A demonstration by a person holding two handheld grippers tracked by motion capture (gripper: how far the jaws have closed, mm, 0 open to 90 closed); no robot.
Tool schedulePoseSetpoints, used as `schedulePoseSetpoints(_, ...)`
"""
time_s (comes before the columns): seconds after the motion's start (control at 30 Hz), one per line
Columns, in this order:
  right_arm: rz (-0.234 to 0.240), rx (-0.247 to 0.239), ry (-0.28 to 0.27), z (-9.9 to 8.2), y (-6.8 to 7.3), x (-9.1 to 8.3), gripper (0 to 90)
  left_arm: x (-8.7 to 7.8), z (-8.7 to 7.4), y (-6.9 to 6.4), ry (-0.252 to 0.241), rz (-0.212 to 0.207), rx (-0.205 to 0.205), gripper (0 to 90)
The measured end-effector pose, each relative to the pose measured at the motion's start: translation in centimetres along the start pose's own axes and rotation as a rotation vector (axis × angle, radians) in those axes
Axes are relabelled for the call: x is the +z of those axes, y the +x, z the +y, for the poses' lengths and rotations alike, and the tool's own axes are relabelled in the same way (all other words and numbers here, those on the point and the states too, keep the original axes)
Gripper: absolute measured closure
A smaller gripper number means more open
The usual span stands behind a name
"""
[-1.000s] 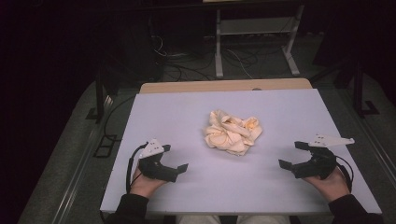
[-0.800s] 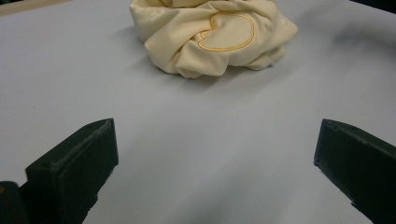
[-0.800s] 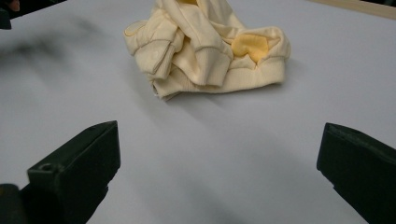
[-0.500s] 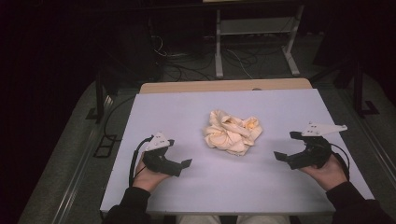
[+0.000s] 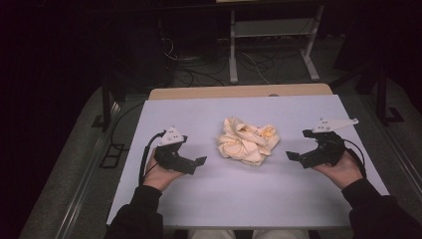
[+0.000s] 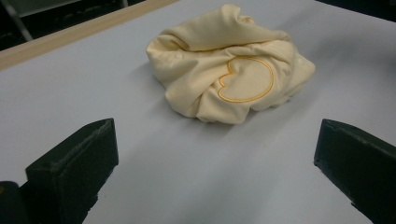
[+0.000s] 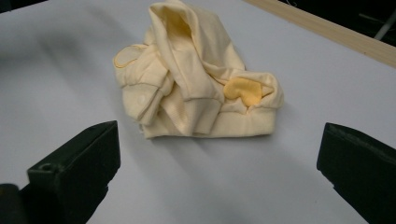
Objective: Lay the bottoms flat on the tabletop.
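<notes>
Crumpled pale-yellow garment [image 5: 247,141] mid-table [image 5: 249,199]; left gripper [image 5: 199,162] and right gripper [image 5: 291,156] flank it, jaws spread wide, touching nothing.

Crumpled yellow cloth [image 5: 248,146] near the middle of the pale table [image 5: 239,199]. Left tongs [image 5: 198,163] held low just left of the cloth, pointing toward it, not touching. Right tongs [image 5: 291,156] on the other side, likewise aimed at the cloth, apart from it. Dark sleeves at the bottom edge. Cables and a metal stand [image 5: 271,37] on the floor beyond.
</notes>
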State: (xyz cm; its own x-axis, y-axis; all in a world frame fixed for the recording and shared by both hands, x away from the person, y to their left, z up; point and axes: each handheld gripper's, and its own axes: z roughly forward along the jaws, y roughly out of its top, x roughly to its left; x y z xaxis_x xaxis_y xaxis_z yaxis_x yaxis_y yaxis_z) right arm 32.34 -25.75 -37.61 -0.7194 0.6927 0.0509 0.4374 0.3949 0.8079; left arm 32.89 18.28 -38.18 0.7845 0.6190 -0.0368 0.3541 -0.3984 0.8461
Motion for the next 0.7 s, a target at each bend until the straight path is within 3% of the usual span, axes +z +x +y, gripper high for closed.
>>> schedulePoseSetpoints(0.3, -0.018, 0.002, 0.034, 0.7, -1.3, 1.3, 0.0, 0.6, 1.1, 0.7, -0.009, 0.008, 0.003, 0.0)
schedulePoseSetpoints(0.7, -0.028, 0.014, 0.035, 1.1, -2.5, 2.6, 0.0, 1.4, 2.0, 1.9, -0.012, 0.021, -0.014, 0.0)
